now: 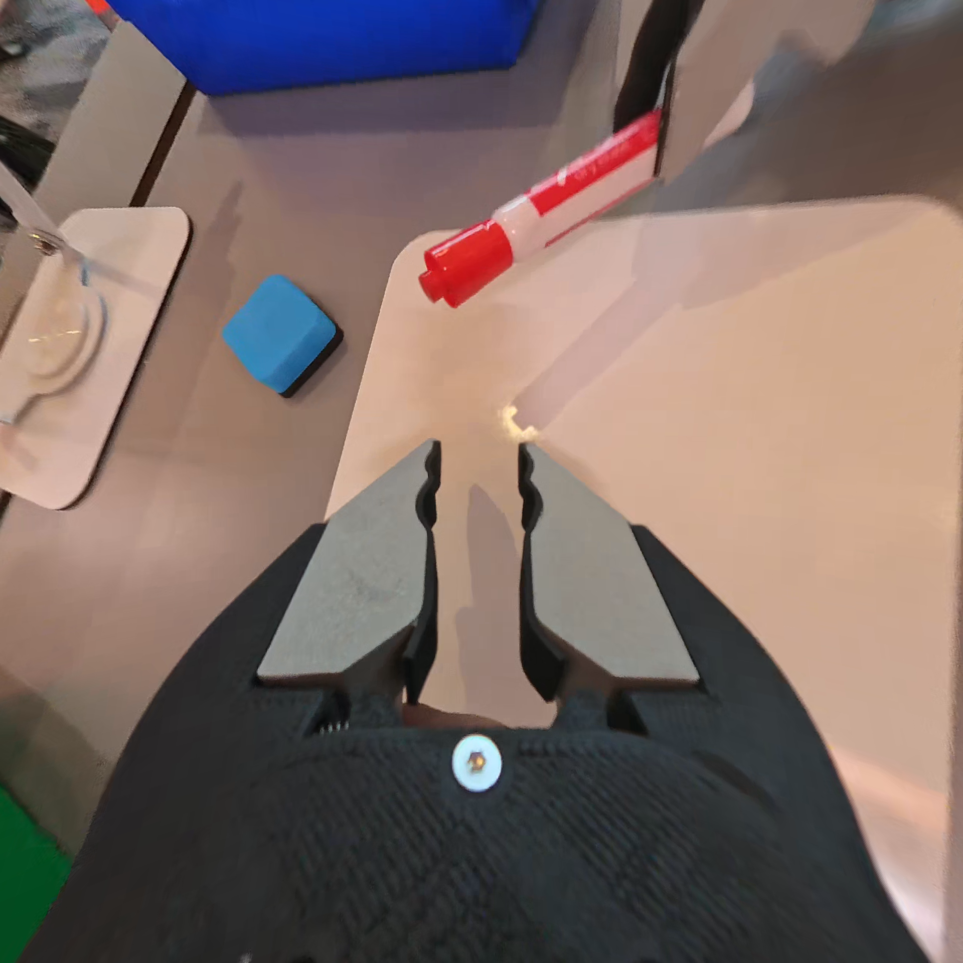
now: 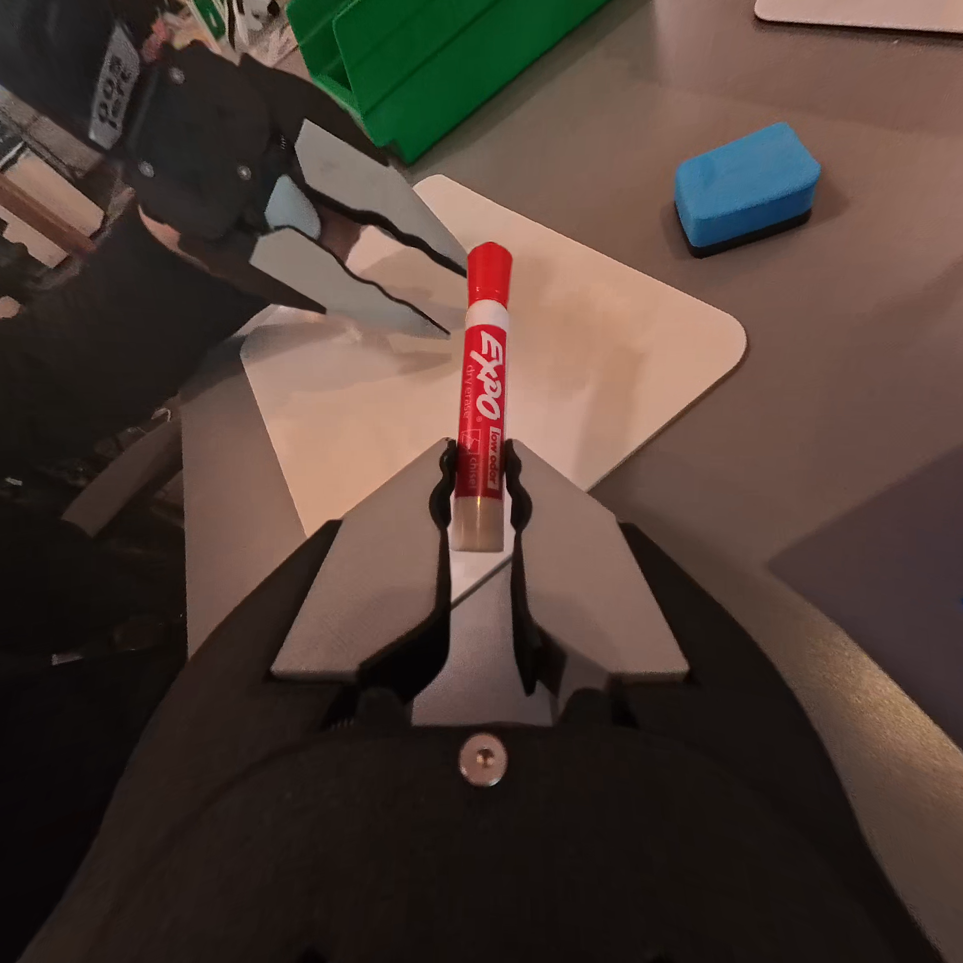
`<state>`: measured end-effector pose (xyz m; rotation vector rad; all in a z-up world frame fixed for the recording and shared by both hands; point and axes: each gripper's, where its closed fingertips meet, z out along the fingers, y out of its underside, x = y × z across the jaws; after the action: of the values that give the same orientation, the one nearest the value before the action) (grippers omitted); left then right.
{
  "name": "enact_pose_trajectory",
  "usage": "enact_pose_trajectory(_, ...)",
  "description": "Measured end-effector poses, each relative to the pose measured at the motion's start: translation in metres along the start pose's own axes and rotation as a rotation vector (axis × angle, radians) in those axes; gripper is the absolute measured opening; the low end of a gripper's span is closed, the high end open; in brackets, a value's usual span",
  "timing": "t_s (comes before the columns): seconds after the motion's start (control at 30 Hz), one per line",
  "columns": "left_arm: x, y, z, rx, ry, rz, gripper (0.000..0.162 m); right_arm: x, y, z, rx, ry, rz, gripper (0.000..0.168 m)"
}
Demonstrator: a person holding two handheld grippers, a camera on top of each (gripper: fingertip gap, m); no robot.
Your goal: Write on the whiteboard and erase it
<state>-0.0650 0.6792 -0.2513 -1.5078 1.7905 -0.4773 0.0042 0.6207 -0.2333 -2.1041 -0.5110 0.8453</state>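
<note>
I hold two grippers. My right gripper pinches one red marker by its lower barrel, cap still on and pointing away from me at 12 o'clock, above the whiteboard. My left gripper hangs over the same board with its jaws spread and nothing between them; in the right wrist view it comes in from 10 o'clock, its tips just beside the marker's cap.

I count one marker, one whiteboard on the grey table, and one blue eraser with a black base, lying on the table off the board, at 2 o'clock in the right view and at 10 o'clock in the left.

Only the left wrist view shows a blue bin at 12 o'clock and a second pale board at 9 o'clock with a clear stand on it; there the marker slants in from 1 o'clock. Only the right wrist view shows a green rack at 12 o'clock.
</note>
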Motion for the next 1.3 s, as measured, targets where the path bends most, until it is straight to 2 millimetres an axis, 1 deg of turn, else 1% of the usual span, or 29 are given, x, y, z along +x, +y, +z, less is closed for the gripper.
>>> enact_pose_trajectory(0.03,-0.001,0.005,0.002,-0.027,-0.024,0.039,0.032,-0.003,0.001,0.001,-0.005,-0.017,0.004,0.016)
enact_pose_trajectory(0.1,-0.001,0.011,0.007,-0.066,-0.043,0.085,0.041,-0.007,0.004,0.004,-0.025,-0.039,0.005,0.016)
enact_pose_trajectory(0.13,0.001,0.009,0.008,-0.054,-0.041,0.109,0.044,-0.008,0.006,0.006,-0.038,-0.045,0.001,0.016)
enact_pose_trajectory(0.27,0.007,-0.006,0.007,0.007,-0.055,0.219,0.043,-0.015,0.01,0.01,-0.065,-0.068,-0.008,0.016)
enact_pose_trajectory(0.4,0.006,-0.021,0.003,0.074,-0.115,0.296,0.043,-0.018,0.017,0.014,-0.109,-0.083,-0.014,0.016)
enact_pose_trajectory(0.43,0.009,-0.025,0.002,0.092,-0.115,0.324,0.042,-0.02,0.018,0.014,-0.113,-0.089,-0.018,0.016)
enact_pose_trajectory(0.57,0.025,-0.033,0.001,0.127,-0.082,0.412,0.025,-0.027,0.018,0.016,-0.124,-0.129,-0.016,0.015)
enact_pose_trajectory(0.7,0.038,-0.032,0.004,0.107,-0.03,0.44,0.022,-0.029,0.021,0.017,-0.144,-0.143,-0.02,0.016)
enact_pose_trajectory(0.83,0.043,-0.025,0.008,0.066,-0.014,0.474,0.019,-0.027,0.022,0.018,-0.153,-0.14,-0.014,0.015)
enact_pose_trajectory(0.93,0.044,-0.022,0.01,0.045,-0.026,0.473,0.016,-0.024,0.015,0.017,-0.113,-0.131,-0.002,0.016)
enact_pose_trajectory(1.0,0.042,-0.026,0.009,0.08,-0.022,0.399,0.016,-0.023,0.003,0.012,-0.042,-0.145,0.025,0.017)
enact_pose_trajectory(1.07,0.035,-0.029,0.006,0.106,-0.029,0.324,0.016,-0.023,-0.006,0.006,0.017,-0.158,0.047,0.022)
enact_pose_trajectory(1.17,0.024,-0.036,-0.003,0.155,-0.089,0.264,0.016,-0.02,-0.013,0.0,0.077,-0.139,0.042,0.03)
enact_pose_trajectory(1.23,0.026,-0.042,-0.008,0.192,-0.101,0.266,0.016,-0.024,-0.02,-0.003,0.118,-0.158,0.046,0.032)
enact_pose_trajectory(1.3,0.027,-0.046,-0.01,0.205,-0.137,0.297,0.016,-0.032,-0.028,-0.003,0.158,-0.197,0.035,0.027)
